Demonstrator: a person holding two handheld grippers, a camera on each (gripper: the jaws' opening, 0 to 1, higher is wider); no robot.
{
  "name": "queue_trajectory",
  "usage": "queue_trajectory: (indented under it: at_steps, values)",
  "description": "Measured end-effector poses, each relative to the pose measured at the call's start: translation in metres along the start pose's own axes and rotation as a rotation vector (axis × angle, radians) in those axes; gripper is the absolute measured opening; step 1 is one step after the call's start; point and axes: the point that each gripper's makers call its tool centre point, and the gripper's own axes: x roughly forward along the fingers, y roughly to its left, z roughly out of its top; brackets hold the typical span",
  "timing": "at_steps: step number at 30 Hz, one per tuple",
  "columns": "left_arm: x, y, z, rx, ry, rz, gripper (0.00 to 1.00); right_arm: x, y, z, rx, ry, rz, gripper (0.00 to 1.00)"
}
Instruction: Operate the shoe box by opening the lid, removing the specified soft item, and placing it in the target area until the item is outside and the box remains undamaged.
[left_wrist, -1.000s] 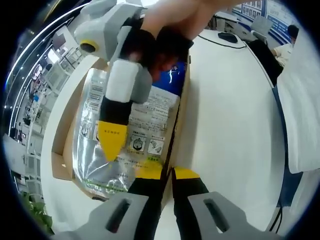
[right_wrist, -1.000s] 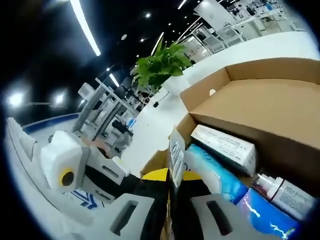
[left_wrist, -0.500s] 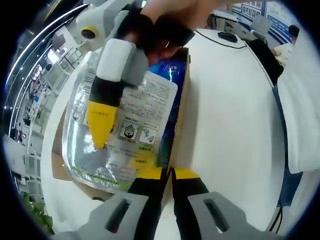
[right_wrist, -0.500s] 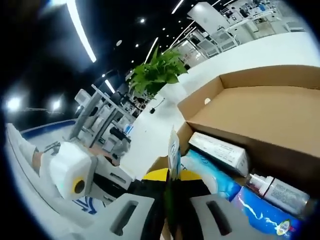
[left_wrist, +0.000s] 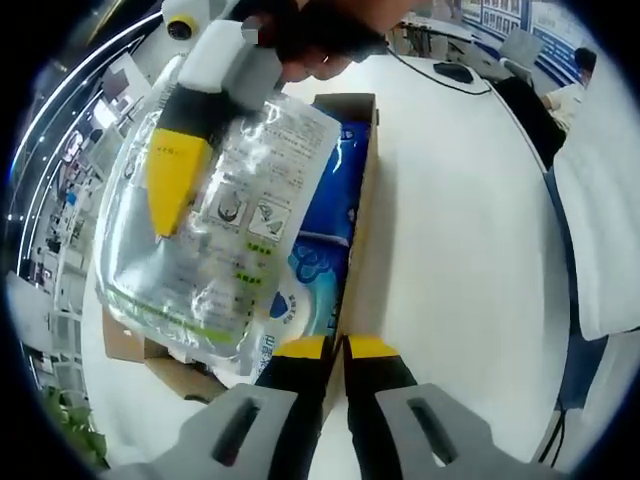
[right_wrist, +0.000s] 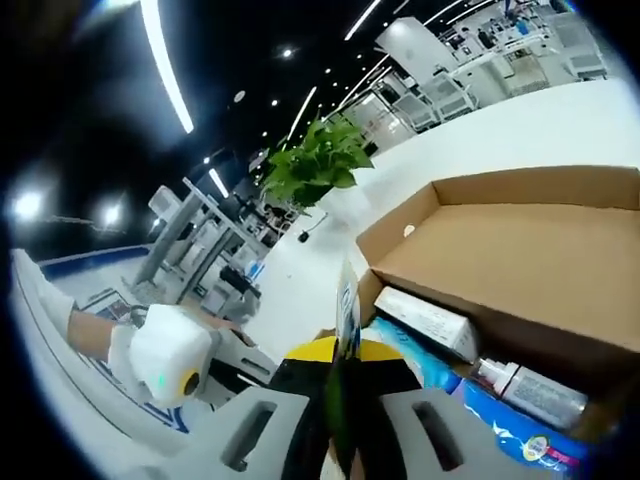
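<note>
The shoe box (left_wrist: 362, 190) is a plain brown cardboard one sitting open on a white worktop (left_wrist: 460, 260), with its lid (right_wrist: 520, 250) folded back flat behind it, as the right gripper view shows. The soft item here is a clear crinkly plastic pouch (left_wrist: 215, 240) with a printed label and a green stripe near its lower edge, and it's hanging above the box, mostly out of it, pinched at its top edge by the right hand-held gripper (left_wrist: 170, 175), which comes in from the top of the left gripper view with its yellow tip lying against the pouch. In the right gripper view that same hand-held gripper (right_wrist: 340, 365) has its jaws closed tight on the thin edge of the pouch (right_wrist: 347, 300), which stands up between them. The left hand-held gripper (left_wrist: 335, 348) has its yellow-tipped jaws pressed together over the near wall of the box, clamped on the cardboard edge. Still down in the box: a blue and white soft pack (left_wrist: 315, 250), a white carton (right_wrist: 425, 322) and a small bottle (right_wrist: 528, 392) lying on its side. A leafy green plant (right_wrist: 315, 160) stands farther back on the worktop, and a person (left_wrist: 565, 95) sits at a desk in the background
</note>
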Motion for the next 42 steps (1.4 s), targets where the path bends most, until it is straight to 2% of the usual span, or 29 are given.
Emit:
queue_trajectory:
  at_steps: [14,19,24,33,42]
  values:
    - [0.0,-0.001,-0.001,-0.001,0.017,0.005,0.05,-0.04,0.003,0.01,0.046,-0.032,-0.014,0.0]
    - [0.001,-0.001,-0.001,-0.006,0.02,0.01,0.05,-0.06,0.006,0.012,0.058,-0.045,-0.009,0.0]
    - [0.0,-0.001,-0.002,-0.014,0.022,0.013,0.05,-0.084,0.002,0.008,0.086,-0.052,-0.02,0.0]
    - [0.0,-0.001,-0.002,-0.012,0.026,0.013,0.05,-0.105,-0.003,0.001,0.135,-0.06,-0.022,0.0]
    - [0.0,-0.001,-0.002,-0.002,0.029,0.011,0.05,-0.14,-0.015,-0.003,0.197,-0.07,-0.044,0.0]
